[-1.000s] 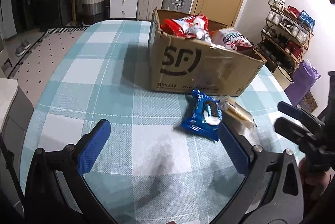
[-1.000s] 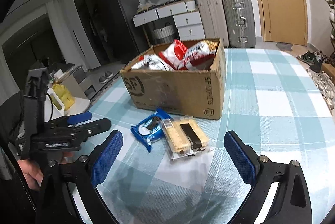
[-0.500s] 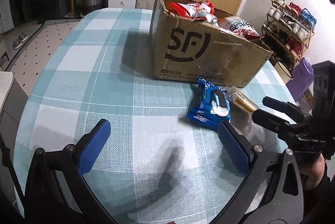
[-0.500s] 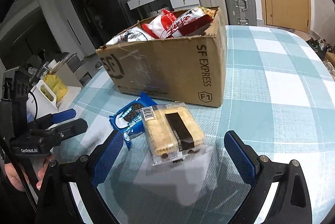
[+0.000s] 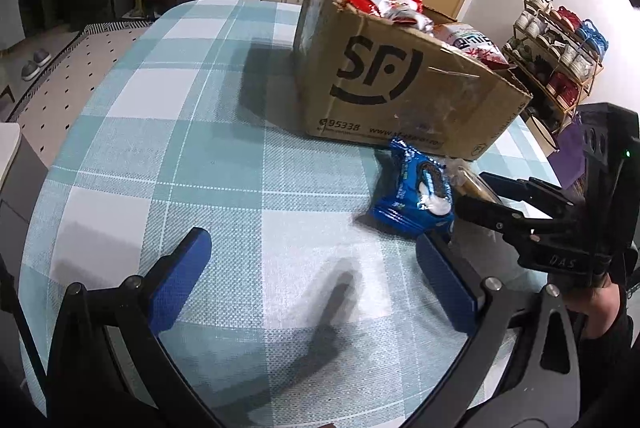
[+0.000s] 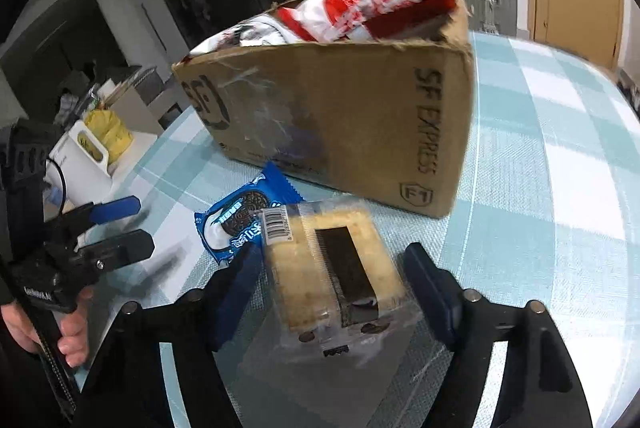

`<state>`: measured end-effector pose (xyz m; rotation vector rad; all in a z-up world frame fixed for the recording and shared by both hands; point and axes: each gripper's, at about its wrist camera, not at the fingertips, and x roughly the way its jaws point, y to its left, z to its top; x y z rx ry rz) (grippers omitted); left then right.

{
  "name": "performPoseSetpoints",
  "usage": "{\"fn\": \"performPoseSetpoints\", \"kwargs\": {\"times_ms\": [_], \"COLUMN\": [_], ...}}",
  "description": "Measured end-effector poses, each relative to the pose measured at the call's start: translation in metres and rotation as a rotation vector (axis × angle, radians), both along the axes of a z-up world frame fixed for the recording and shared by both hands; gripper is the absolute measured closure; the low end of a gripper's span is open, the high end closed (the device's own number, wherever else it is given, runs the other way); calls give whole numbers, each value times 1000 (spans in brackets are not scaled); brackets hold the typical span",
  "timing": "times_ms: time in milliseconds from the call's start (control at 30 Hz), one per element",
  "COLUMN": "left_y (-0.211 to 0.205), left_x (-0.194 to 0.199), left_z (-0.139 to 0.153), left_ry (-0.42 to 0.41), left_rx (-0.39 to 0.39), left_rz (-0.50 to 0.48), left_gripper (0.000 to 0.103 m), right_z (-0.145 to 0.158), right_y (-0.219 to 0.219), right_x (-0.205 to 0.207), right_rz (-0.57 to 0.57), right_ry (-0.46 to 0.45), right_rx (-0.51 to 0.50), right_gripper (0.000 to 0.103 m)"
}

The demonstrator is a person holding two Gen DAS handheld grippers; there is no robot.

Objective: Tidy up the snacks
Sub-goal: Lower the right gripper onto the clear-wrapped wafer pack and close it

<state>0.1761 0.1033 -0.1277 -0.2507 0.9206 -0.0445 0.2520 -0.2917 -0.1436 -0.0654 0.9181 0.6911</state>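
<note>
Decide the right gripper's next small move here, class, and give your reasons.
Probably close the right gripper on the clear-wrapped cake pack. Its open blue fingers already flank the pack on the table, with gaps on both sides. The blue Oreo packet lies partly under the pack's far left corner, and the cardboard box waits just behind, already holding snacks.

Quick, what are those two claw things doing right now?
Left gripper: open, holding nothing.
Right gripper: open, fingers either side of the cracker pack, not gripping yet.
</note>
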Motion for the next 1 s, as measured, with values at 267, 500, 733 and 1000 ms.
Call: {"fn": "performPoseSetpoints", "kwargs": {"times_ms": [267, 500, 733, 1000], "left_y": [1, -7, -24, -52], "left_x": [-2, -1, 8, 30], "left_z": [-1, 4, 6, 7], "left_ry": [8, 3, 8, 15], "left_rx": [2, 9, 21, 42], "left_rz": [5, -15, -57, -128], "left_gripper": [1, 1, 1, 1], "right_z": [-1, 10, 17, 20], "right_y": [-3, -23, -43, -66], "right_x": [-2, -11, -25, -43], "right_rz": [-17, -51, -75, -128], "right_ry": [-4, -17, -23, -33], "right_rx": [0, 42, 77, 118], "right_gripper": [43, 43, 43, 43]}}
